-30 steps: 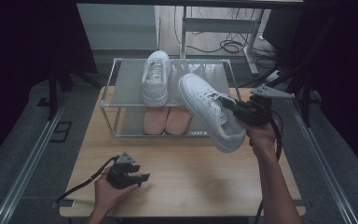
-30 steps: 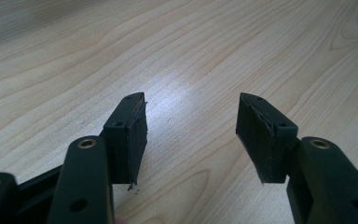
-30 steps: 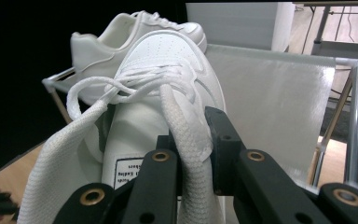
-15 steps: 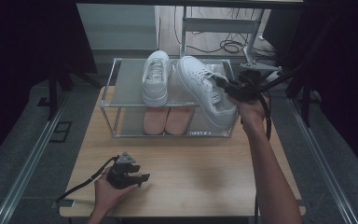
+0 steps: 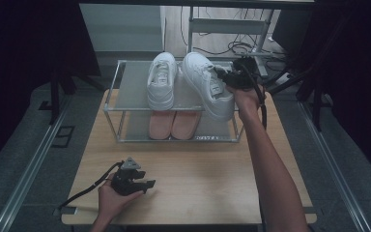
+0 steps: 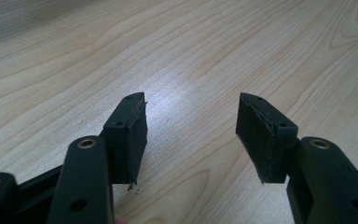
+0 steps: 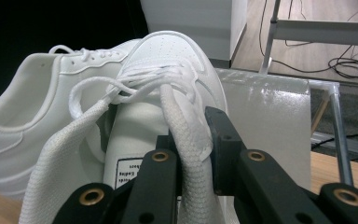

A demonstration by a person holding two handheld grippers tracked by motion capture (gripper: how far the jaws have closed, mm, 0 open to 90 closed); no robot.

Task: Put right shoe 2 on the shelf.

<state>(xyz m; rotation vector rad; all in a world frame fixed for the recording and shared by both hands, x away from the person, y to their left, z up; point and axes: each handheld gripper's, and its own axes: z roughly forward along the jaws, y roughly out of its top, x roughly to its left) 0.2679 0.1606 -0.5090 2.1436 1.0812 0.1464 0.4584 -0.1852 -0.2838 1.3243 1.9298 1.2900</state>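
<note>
Down at the near left of the wooden table, the left gripper rests in the person's left hand, its cable trailing off to the left. Its fingers stand wide apart with nothing between them, just bare wood grain beneath.

Farther back, a two-level metal-framed shoe rack stands at the far middle of the table. On its upper shelf, left of centre, a white sneaker lies flat with its toe pointing away. On the lower shelf beneath it sit a pair of pink shoes, side by side and touching.

To the right, a second white sneaker sits tilted over the right part of the upper shelf, just beside the first one, its heel jutting past the near edge. The right gripper holds it from the right side, fingers clamped narrowly on the padded tongue by the laces. The person's right hand and forearm reach in from the near right.
</note>
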